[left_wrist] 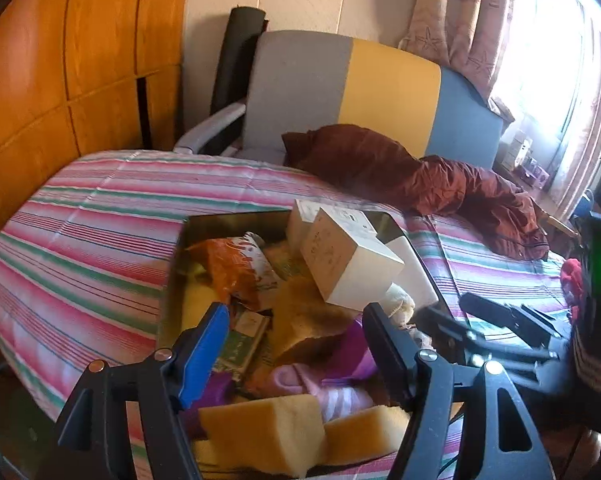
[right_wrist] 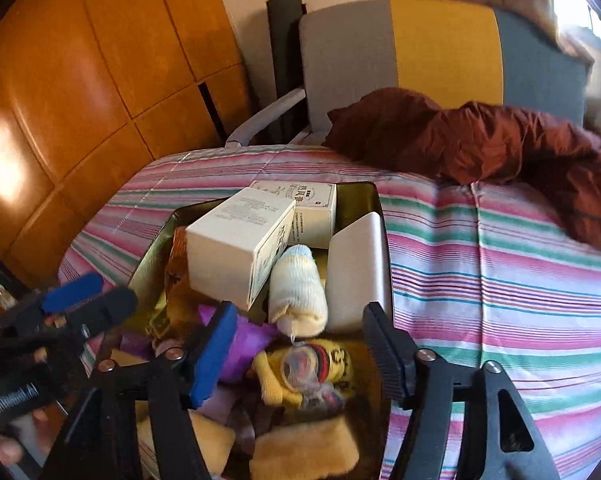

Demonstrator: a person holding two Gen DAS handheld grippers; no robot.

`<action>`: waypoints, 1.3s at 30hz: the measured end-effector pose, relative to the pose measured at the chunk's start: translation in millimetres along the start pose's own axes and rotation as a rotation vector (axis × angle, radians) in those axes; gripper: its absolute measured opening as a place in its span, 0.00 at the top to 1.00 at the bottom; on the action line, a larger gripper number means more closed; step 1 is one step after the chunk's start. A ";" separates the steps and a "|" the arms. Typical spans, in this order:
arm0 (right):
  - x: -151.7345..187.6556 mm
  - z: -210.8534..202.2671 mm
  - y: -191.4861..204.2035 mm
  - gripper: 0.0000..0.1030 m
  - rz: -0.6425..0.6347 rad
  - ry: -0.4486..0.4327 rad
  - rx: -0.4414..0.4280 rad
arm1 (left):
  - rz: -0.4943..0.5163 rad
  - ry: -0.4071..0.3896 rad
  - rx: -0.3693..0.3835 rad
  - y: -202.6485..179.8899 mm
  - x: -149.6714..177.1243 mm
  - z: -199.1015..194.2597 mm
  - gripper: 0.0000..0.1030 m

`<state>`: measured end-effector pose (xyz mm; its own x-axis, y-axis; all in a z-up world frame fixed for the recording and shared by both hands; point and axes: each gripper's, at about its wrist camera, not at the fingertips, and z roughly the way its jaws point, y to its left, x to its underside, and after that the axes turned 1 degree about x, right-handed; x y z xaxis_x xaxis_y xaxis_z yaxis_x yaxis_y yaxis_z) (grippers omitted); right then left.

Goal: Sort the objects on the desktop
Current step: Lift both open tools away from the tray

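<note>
Covering the bed, striped quilt (left_wrist: 80, 240), metal box (right_wrist: 356, 196) on it, wooden wardrobe (left_wrist: 60, 60) behind, both tongs (left_wrist: 296, 336) (right_wrist: 300, 336) open, empty

Left gripper (left_wrist: 296, 344) points down, its jaws apart with nothing pinched between them. Right gripper (right_wrist: 300, 340) points down too, jaws apart and holding nothing. They hang side by side.

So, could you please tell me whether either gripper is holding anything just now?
Nothing is held: the left gripper and the right gripper both stand open above the filled tin box.
</note>
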<state>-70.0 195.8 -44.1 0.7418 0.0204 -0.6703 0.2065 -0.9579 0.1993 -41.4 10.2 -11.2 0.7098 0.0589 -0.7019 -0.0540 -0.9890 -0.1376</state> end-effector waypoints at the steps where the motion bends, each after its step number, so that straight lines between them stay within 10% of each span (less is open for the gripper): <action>1: 2.5 -3.0 2.0 0.33 -0.010 -0.004 0.007 | 0.005 -0.007 -0.012 -1.4 0.6 -3.6 0.32; 13: 34.4 -32.5 15.8 0.24 -0.065 -0.042 0.056 | 0.071 -0.022 -0.115 -26.6 11.9 -28.6 0.31; 39: 59.5 -49.6 30.7 0.19 -0.109 -0.058 0.078 | 0.036 -0.100 -0.070 -39.3 24.8 -47.0 0.36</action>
<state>12.1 181.8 -42.4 0.6792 0.1115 -0.7255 0.2322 -0.9703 0.0683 11.3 44.2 9.6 0.6343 0.0329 -0.7724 -0.0267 -0.9976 -0.0645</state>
